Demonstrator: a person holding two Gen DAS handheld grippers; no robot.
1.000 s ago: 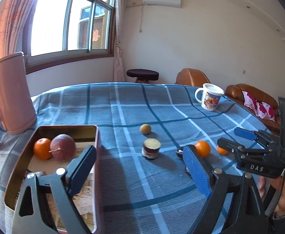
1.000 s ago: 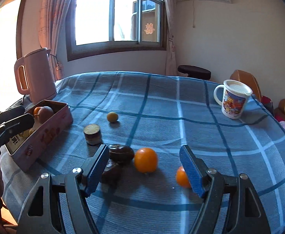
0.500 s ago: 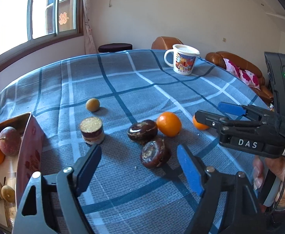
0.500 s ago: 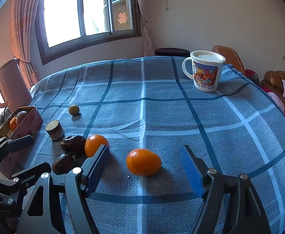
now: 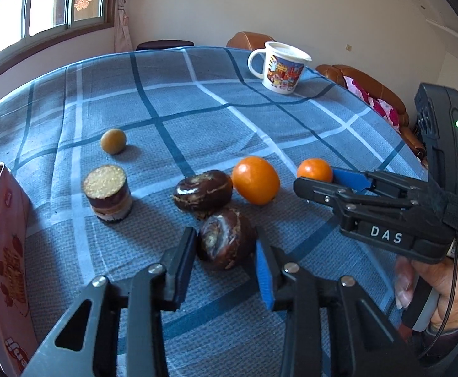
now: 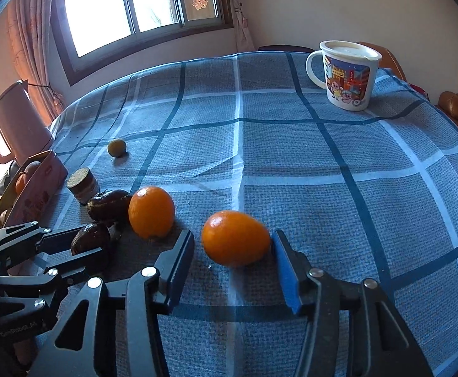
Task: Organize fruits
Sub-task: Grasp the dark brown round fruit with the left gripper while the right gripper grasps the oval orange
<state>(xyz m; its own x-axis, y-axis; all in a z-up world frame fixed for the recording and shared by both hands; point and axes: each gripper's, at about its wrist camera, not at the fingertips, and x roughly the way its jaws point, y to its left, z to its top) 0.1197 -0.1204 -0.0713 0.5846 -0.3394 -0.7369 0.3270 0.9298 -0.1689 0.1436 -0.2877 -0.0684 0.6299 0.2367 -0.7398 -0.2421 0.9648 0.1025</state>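
Note:
My left gripper (image 5: 225, 251) has its jaws close around a dark brown water chestnut (image 5: 225, 242) on the checked cloth; both pads look in contact. A second chestnut (image 5: 203, 194) lies just behind it, with an orange (image 5: 255, 183) beside. My right gripper (image 6: 232, 251) is open around a second orange (image 6: 235, 237); the right pad touches it, the left stands off. The same gripper shows in the left wrist view (image 5: 323, 182) beside that orange (image 5: 314, 169). The open tin box (image 5: 6, 251) with fruit is at the left.
A cut sugarcane piece (image 5: 107, 193) and a small yellow-brown fruit (image 5: 113, 140) lie further left on the cloth. A cartoon mug (image 6: 346, 75) stands at the back right. A pink kettle (image 6: 12, 122) stands behind the tin (image 6: 37, 185).
My left gripper swung away from the tin to the chestnuts and narrowed around the near one. My right gripper moved onto the right orange and narrowed its jaws.

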